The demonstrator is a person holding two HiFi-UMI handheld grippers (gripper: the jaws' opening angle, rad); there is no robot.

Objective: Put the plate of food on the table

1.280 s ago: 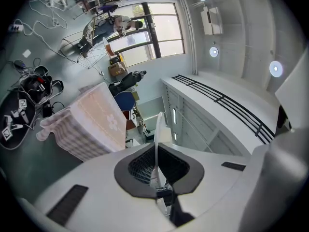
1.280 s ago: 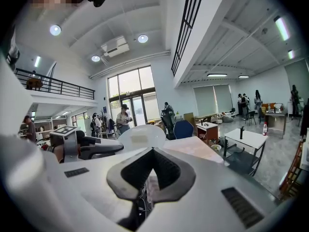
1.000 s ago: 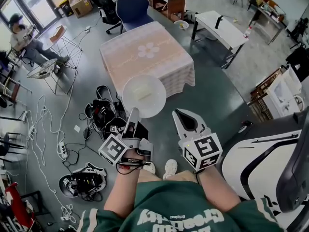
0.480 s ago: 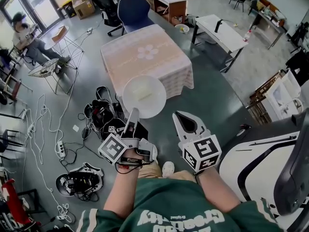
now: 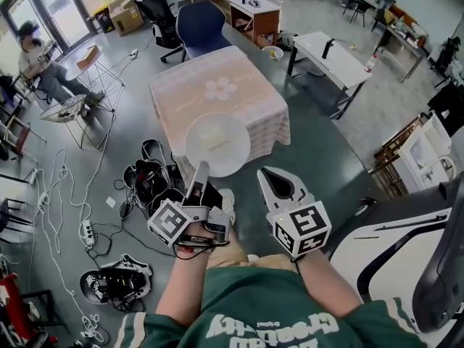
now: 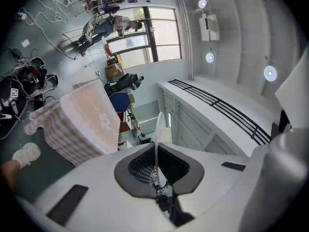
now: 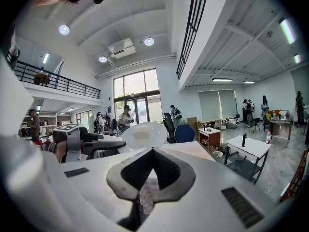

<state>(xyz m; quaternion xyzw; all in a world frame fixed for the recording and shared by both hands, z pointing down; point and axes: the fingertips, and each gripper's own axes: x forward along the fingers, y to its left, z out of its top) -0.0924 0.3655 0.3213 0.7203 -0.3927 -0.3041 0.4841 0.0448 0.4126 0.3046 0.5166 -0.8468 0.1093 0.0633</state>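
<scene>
A white plate (image 5: 217, 143) with a pale piece of food on it hangs level in front of me, over the floor just short of the table (image 5: 210, 104), which wears a pink checked cloth with a flower. My left gripper (image 5: 199, 167) is shut on the plate's near rim. In the left gripper view the plate (image 6: 158, 127) shows edge-on between the jaws of the left gripper (image 6: 155, 146), with the table (image 6: 91, 122) to the left. My right gripper (image 5: 270, 182) is shut and holds nothing, to the right of the plate (image 7: 144, 135).
Bags and tangled cables (image 5: 148, 180) lie on the floor left of my path. A blue chair (image 5: 201, 17) stands behind the table, a white desk (image 5: 333, 46) to the far right. A person (image 5: 40, 56) sits far left. A large white machine (image 5: 406, 245) is close on my right.
The table has come a little nearer in view. A shoe has stepped forward under the left gripper. Both grippers and the plate keep the same pose.
</scene>
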